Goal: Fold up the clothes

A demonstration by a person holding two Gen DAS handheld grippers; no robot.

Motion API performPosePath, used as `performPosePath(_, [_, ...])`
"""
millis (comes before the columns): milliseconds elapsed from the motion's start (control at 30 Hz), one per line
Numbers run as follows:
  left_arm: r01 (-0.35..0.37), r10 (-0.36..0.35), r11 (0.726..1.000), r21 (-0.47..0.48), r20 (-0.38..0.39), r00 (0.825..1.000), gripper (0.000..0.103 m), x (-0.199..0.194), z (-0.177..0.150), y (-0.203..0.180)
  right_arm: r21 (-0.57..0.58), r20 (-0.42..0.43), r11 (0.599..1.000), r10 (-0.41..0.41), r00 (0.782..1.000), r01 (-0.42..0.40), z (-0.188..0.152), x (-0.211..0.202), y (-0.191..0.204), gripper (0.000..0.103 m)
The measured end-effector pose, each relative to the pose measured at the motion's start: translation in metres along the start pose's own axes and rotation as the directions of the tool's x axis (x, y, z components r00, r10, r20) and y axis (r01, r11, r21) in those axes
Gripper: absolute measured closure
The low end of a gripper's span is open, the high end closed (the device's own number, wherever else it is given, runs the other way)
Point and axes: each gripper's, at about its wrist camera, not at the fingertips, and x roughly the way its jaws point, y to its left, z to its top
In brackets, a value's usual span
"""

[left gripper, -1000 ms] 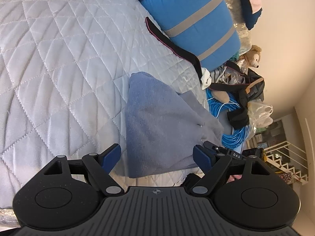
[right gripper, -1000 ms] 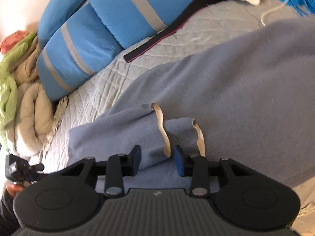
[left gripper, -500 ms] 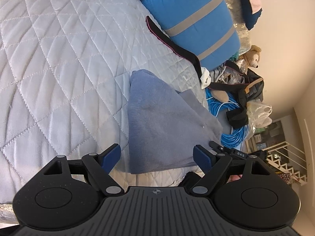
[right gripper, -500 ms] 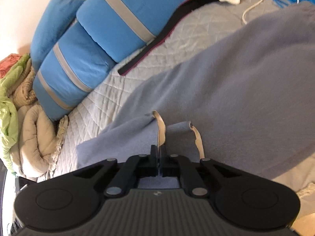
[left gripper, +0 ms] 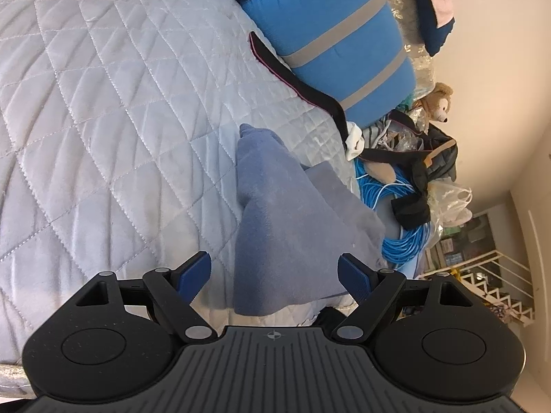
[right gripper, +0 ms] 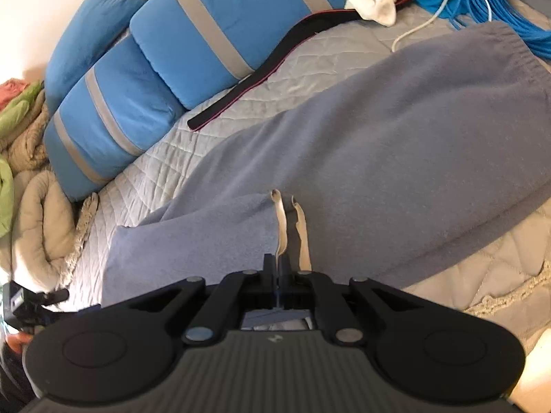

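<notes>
Both grippers: left gripper fingers spread; right gripper fingers pinch garment edge, contact partly hidden.

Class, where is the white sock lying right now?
In the right wrist view the white sock lies top right on the bed, between the blue pillow and the blue cable coil.

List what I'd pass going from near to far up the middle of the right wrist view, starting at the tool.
right tool, shut on a beige drawstring → grey-blue sweatpants → quilted bedspread → black strap → blue striped pillow
</notes>
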Motion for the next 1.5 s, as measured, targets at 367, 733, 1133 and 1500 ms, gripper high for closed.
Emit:
performPosePath(367, [0.041,-0.040,0.999,-0.023,0.009,0.999,0.022,0.038,0.025,0.009,-0.065,0.024,0.997,-0.033,0.999,0.034,0.005,0.006,0.008,0.103])
performPosePath(733, [0.093,-0.094,0.995,-0.019,-0.064,0.994,0.023,0.087,0.031,0.000,-0.049,0.014,0.998,-0.035,0.999,0.036,0.001,0.010,0.000,0.103])
performPosePath(1133, [0.025,-0.027,0.999,-0.021,-0.081,0.996,0.095,0.079,0.031,0.007,-0.087,0.009,0.994,-0.067,0.998,0.068,-0.001,0.011,0.004,0.071])
performPosePath(1500, [-0.054,0.058,0.997,0.049,-0.085,0.995,0.095,0.032,0.050,0.021,-0.136,0.021,0.990,-0.035,0.999,0.038,-0.004,0.007,0.017,0.014])
